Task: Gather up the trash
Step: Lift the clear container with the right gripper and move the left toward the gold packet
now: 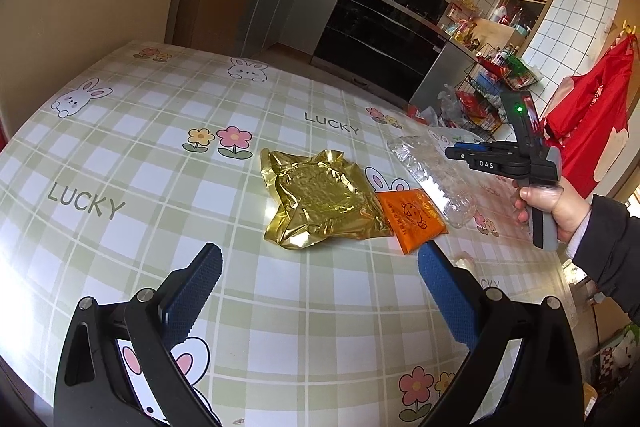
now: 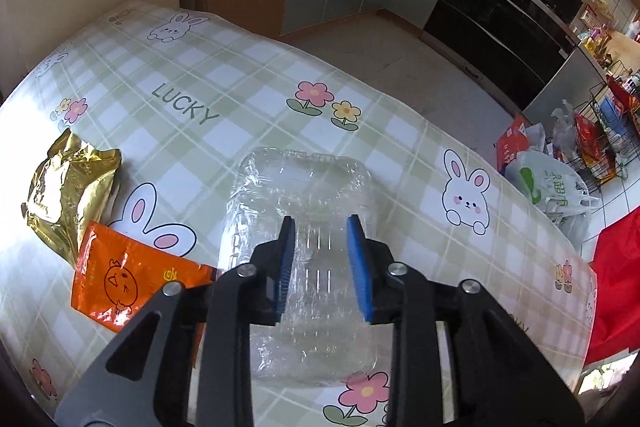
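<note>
Fingers (image 1: 192, 299) of L gripper (image 1: 320, 295) stand wide apart, nothing between them, hovering above the checked tablecloth (image 1: 168, 155).

L wrist view: gold foil wrapper (image 1: 320, 207) lies crumpled near table centre. Orange sachet (image 1: 412, 219) touches its right edge. Clear plastic tray (image 1: 432, 179) lies just beyond the sachet. R gripper (image 1: 460, 153), held in a hand (image 1: 556, 207), hangs over the tray's far end; contact can't be told from here.

R wrist view: R gripper (image 2: 320, 259) is part open, blue pads narrow-set. Tray (image 2: 300, 227) shows between and below them. Pads don't appear to press it, so judged not gripped. Sachet (image 2: 128, 279) and foil (image 2: 68, 195) sit to the left.

Handling, judged: tray is light, thin-walled, springy, prob. slippery and will crackle or buckle; take it by a rim or side wall, not the flat middle. Foil and sachet are limp, v. light; pinch a raised crease or corner.
</note>
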### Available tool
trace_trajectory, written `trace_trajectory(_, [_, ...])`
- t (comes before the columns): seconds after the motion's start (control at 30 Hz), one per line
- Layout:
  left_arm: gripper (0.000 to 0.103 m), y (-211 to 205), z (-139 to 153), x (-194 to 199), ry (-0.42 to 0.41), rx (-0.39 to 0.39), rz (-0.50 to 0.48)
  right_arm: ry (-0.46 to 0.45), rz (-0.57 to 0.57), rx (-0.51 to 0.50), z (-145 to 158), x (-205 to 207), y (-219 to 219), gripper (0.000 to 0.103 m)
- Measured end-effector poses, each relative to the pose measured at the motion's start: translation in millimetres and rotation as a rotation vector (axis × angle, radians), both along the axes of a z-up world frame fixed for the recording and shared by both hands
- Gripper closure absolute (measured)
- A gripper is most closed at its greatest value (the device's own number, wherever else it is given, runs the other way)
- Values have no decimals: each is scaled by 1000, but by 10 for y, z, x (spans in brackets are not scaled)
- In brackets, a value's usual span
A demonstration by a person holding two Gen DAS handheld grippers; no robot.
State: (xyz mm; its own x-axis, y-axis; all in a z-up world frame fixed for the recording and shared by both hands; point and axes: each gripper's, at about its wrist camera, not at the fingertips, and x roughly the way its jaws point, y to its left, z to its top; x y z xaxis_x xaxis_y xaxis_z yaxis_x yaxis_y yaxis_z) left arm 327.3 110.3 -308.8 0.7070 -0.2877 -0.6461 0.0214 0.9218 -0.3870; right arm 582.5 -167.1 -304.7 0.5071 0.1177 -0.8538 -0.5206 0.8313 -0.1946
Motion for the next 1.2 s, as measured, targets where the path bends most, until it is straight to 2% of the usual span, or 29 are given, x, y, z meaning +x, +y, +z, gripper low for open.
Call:
trace_trajectory(0.1, [7,-26,-42,20,13,0,-7,35,-9,-5,-106,158,13,73])
trace_trajectory(0.27, [7,0,-92,82,23,-6,-1,95,-61,78,-223,379,47,64])
trace_trajectory(0.43, [7,39,-147,105,34,-20,9,156,-113,150,-253,423,-12,63])
trace_trajectory(0.53, [7,22,-185,111,42,-24,9,175,-102,156,-250,404,0,74])
trace_trajectory(0.6, [7,17,-184,111,41,-27,9,182,-82,158,-246,369,23,98])
trace_trajectory(0.7, [7,13,-154,95,34,-30,8,167,-77,150,-251,298,47,99])
trace_trajectory(0.8, [7,15,-124,81,30,-22,7,185,-118,217,-227,288,-70,99])
trace_trajectory(0.87, [7,23,-104,60,28,-18,8,166,-144,224,-182,235,-130,98])
trace_trajectory(0.93, [7,41,-88,45,25,-12,10,157,-146,246,-127,170,-203,72])
trace_trajectory(0.97, [7,49,-84,42,25,-11,12,149,-145,249,-101,131,-238,40])
trace_trajectory(1.0, [7,60,-86,47,25,-13,13,118,-141,231,-71,68,-265,28])
trace_trajectory(1.07, [7,57,-85,45,25,-17,15,106,-123,204,-61,3,-292,23])
trace_trajectory(1.13, [7,41,-87,42,24,-21,11,122,-130,171,-97,-31,-324,10])
trace_trajectory(1.2, [7,21,-105,43,25,-24,4,142,-127,165,-153,-41,-322,6])
